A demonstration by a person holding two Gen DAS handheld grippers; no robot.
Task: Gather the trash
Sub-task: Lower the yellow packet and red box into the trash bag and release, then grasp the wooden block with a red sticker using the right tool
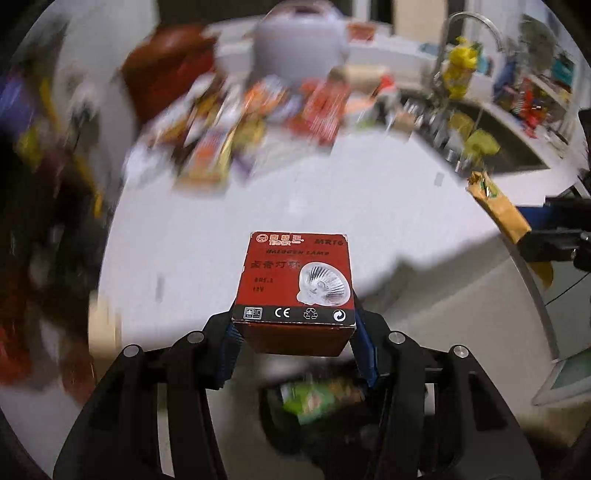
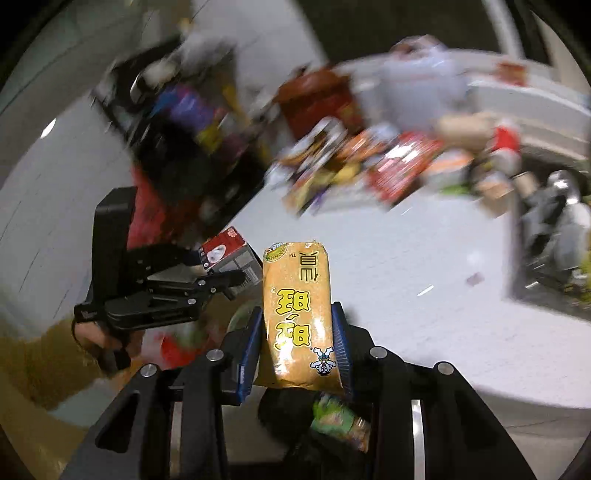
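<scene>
Red cardboard filled the middle of my left wrist view: a small halogen lamp box, printed with a picture of a reflector bulb, sat pinched between the blue pads of my left gripper, its jaws pressed against the box's two sides. I held it above the near edge of a white countertop.

In my right wrist view, an orange snack packet with yellow lettering stood upright in my right gripper, the jaws clamped on its lower half. The same packet showed at the right edge of the left view.

Below both grippers lay a dark opening holding a green wrapper, though blur kept me from saying what kind of container it was.

The right view also caught my left gripper from the side, with the lamp box at its tips and a hand in a mustard-yellow sleeve on its handle.

Farther back on the countertop, a blurred heap of colourful wrappers and packets spread in front of a pale rounded appliance. To the right stood a sink with a curved faucet.
</scene>
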